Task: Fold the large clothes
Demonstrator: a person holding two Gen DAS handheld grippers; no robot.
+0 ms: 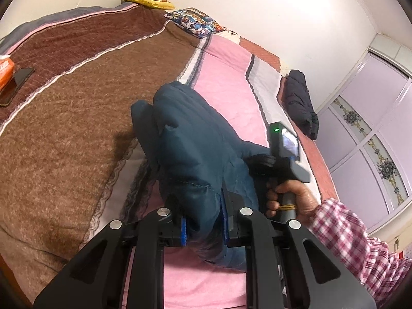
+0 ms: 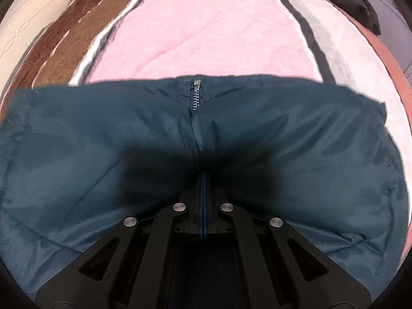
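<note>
Between the blue pads of the left gripper (image 1: pixel 204 228), at the very bottom of the left wrist view, a thick fold of the dark teal padded jacket (image 1: pixel 190 154) is pinched, the jaws clamped on the bunched cloth. From that grip the jacket runs away across the pink blanket (image 1: pixel 226 82) as a puffy, folded bundle, one end lifted off the bed toward the gripper. Just to the right of it a hand (image 1: pixel 291 200) in a red and white checked sleeve (image 1: pixel 342 231) holds the handle of the right gripper (image 2: pixel 203 188), whose green light shows beside the jacket. Seen from the right wrist, that gripper points down onto the jacket with its two blue pads pressed together and their tips sunk into the seam where the zipper (image 2: pixel 196 95) runs; whether any cloth is caught between them cannot be told. Here the jacket lies spread wide and flat across the blanket, its zipper end toward the far edge. Further left a brown blanket (image 1: pixel 77 118) covers the bed, with a dark phone (image 1: pixel 16 85) and an orange pack (image 1: pixel 5 70) at its edge. Farther off a black garment (image 1: pixel 301 103) lies at the right side of the bed, and a patterned pillow (image 1: pixel 197 23) and a yellow one (image 1: pixel 149 1) sit by the wall.
</note>
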